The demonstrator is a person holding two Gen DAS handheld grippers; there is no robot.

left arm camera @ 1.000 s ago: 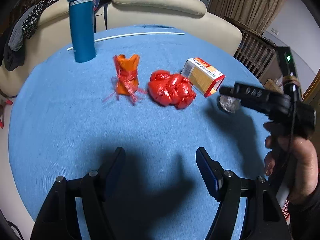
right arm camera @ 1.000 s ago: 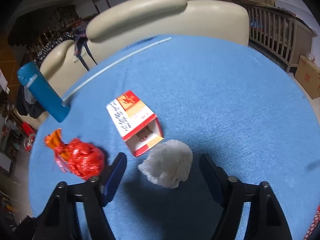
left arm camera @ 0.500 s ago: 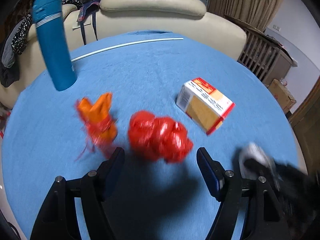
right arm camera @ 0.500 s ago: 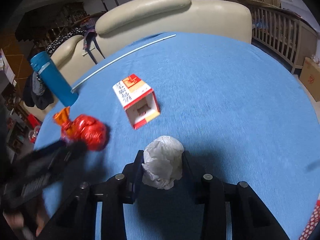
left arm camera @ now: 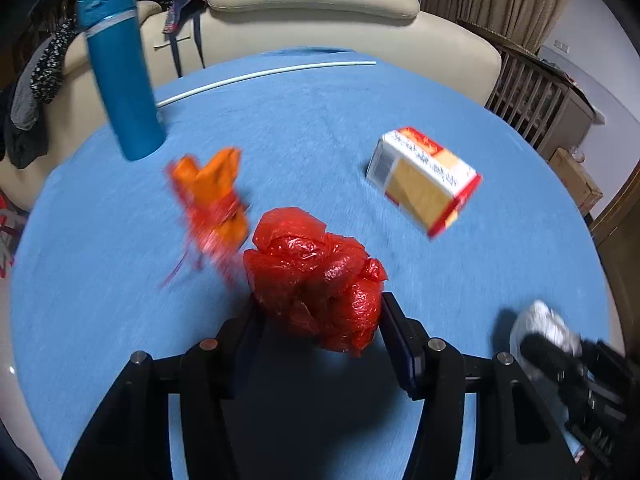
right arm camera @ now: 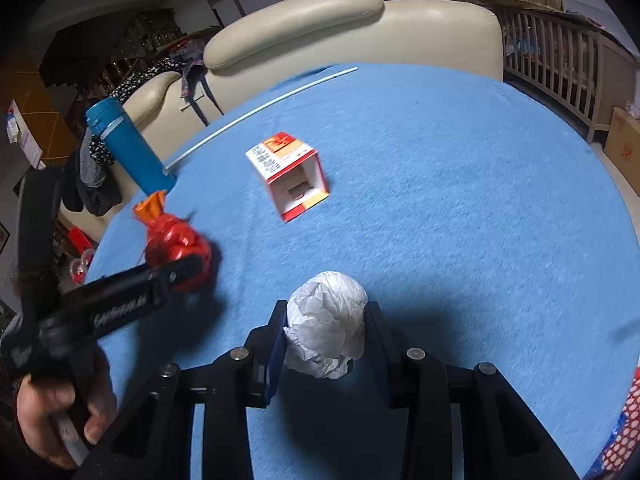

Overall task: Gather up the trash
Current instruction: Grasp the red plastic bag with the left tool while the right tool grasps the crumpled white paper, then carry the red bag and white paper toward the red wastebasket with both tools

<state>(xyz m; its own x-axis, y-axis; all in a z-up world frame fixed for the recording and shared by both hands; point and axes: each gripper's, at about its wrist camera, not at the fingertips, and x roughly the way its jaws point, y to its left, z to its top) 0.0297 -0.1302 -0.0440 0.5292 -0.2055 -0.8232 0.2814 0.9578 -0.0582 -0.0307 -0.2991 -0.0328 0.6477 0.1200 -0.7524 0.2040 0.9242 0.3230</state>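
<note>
My left gripper (left arm camera: 318,320) is shut on a crumpled red plastic bag (left arm camera: 316,280), which also shows in the right wrist view (right arm camera: 176,240). My right gripper (right arm camera: 326,340) is shut on a crumpled white paper ball (right arm camera: 326,328), seen at the lower right of the left wrist view (left arm camera: 548,326). An orange wrapper tied with red string (left arm camera: 214,196) lies left of the red bag. An open red, white and yellow carton (left arm camera: 426,180) lies on its side at the right; it also shows in the right wrist view (right arm camera: 290,174).
A tall blue bottle (left arm camera: 120,68) stands at the back left of the round blue table (left arm camera: 320,120). A thin white rod (left arm camera: 264,74) lies near the far edge. A cream sofa (left arm camera: 320,12) stands behind. A red mesh object (right arm camera: 624,436) shows at the lower right.
My left gripper moved forward to the red bag and closed on it. My right gripper closed on the white paper ball and holds it.
</note>
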